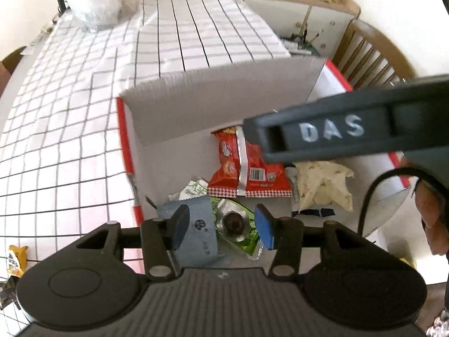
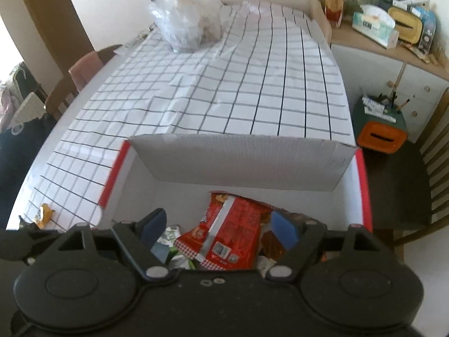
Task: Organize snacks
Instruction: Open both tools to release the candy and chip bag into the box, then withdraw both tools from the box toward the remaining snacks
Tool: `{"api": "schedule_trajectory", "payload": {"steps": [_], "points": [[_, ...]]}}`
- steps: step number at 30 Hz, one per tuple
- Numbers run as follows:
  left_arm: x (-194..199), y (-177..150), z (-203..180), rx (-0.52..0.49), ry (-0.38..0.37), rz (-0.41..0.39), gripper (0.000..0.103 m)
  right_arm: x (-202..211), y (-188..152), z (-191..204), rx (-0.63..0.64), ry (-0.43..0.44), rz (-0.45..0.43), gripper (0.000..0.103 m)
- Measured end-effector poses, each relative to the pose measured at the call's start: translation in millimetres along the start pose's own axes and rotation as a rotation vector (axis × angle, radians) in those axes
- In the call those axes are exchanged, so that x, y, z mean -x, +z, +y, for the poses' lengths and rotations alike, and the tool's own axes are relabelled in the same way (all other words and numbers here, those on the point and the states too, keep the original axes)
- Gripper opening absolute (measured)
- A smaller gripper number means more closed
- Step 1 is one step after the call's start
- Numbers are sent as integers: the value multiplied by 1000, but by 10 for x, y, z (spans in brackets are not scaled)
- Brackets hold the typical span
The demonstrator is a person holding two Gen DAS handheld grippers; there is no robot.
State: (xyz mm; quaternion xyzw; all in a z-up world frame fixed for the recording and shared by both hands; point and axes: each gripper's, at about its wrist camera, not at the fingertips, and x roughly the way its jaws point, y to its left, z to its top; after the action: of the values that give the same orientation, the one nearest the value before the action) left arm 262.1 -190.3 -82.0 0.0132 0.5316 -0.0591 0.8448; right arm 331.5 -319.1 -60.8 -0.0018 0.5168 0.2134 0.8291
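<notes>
- Checked tablecloth (image 2: pixel 252 84) covers the table; white-and-red cardboard box (image 2: pixel 238 165) at the near end, clear plastic bag (image 2: pixel 188 25) at 12 o'clock, far end.
- Snacks in the box: red packet (image 2: pixel 233 233), green packet (image 1: pixel 238 224), blue-grey packet (image 1: pixel 199 230), pale packet (image 1: pixel 322 185).
- Left gripper (image 1: pixel 223 226) spread, empty, over green packet.
- Right gripper (image 2: pixel 221 227) spread, empty, over red packet.
- Risk: both grippers crowd the box, likely collision.
- Risk: loose orange snack (image 2: pixel 45 214) at 9 o'clock near table edge, could get knocked off.
</notes>
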Motion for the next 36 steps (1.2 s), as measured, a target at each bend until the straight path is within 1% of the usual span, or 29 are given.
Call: {"api": "schedule_trajectory", "payload": {"steps": [6, 13, 19, 20, 21, 23, 28, 30, 32, 36], "points": [[316, -43, 66, 13, -6, -60, 50, 347, -121, 129, 10, 25, -46, 85], [641, -249, 104, 15, -19, -109, 50, 690, -271, 370, 43, 56, -86, 88], [850, -464, 228, 15, -30, -143, 50, 893, -418, 578, 57, 81, -114, 91], [893, -502, 258, 17, -31, -151, 51, 920, -447, 613, 58, 81, -119, 92], [926, -539, 292, 19, -29, -159, 54, 947, -476, 653, 56, 82, -127, 93], [1004, -618, 371, 26, -25, -179, 58, 988, -532, 716, 53, 84, -138, 93], [1160, -801, 646, 47, 4, -212, 58, 1033, -640, 903, 48, 105, -167, 95], [1222, -867, 801, 67, 7, -222, 61, 1027, -677, 1012, 53, 114, -175, 96], [1270, -924, 960, 88, 18, -234, 65, 1012, -708, 1127, 60, 119, -184, 101], [1352, -1024, 1285, 100, 36, -258, 70, 927, -742, 1360, 66, 128, -185, 102]]}}
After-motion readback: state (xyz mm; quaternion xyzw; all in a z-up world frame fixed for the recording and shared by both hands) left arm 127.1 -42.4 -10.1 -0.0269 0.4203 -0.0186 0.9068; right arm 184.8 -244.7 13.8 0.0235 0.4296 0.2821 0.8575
